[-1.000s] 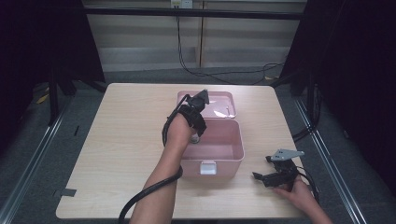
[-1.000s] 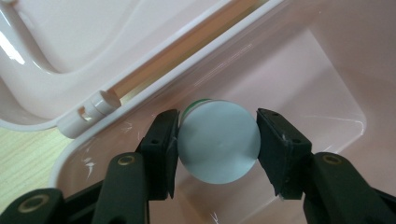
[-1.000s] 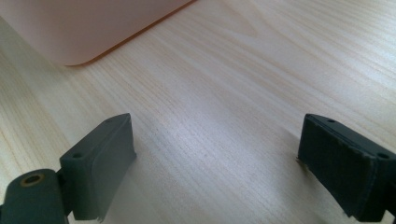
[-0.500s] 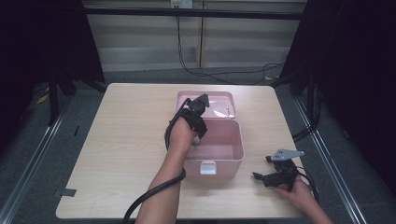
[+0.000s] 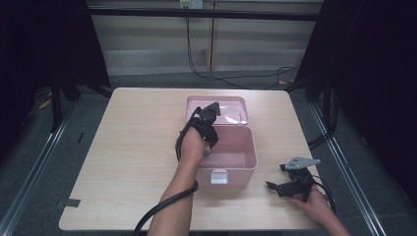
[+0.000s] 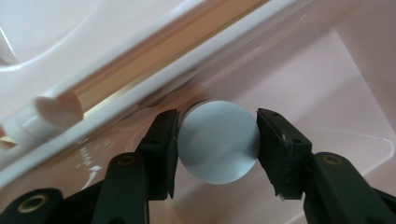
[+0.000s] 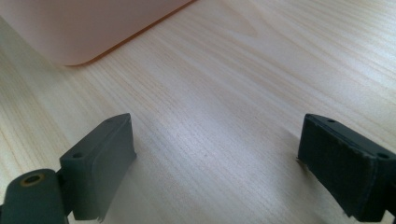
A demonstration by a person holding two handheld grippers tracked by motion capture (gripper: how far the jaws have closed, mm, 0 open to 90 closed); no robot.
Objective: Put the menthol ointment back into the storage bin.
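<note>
An open pink plastic box (image 5: 253, 153) stands mid-table, its lid (image 5: 231, 105) folded back behind it. My left gripper (image 5: 208, 146) reaches down into the box near its back wall. It is shut on a pale grey round piece (image 6: 218, 141), with a black pad pressed on each side. My right gripper (image 5: 275, 177) rests low on the wooden table (image 5: 133, 147) at the front right, held by a hand. Its jaws stand wide open over bare wood (image 7: 215, 140), with nothing between them.
The box's front latch (image 5: 219, 176) faces the near edge. A corner of the pink box (image 7: 84, 32) lies ahead and left of the right gripper. Black cables trail from both grippers. Dark frame posts and floor rails flank the table.
My left hand has drawn slightly toward the near side with the round piece still in its grip. The right gripper has stayed put.
</note>
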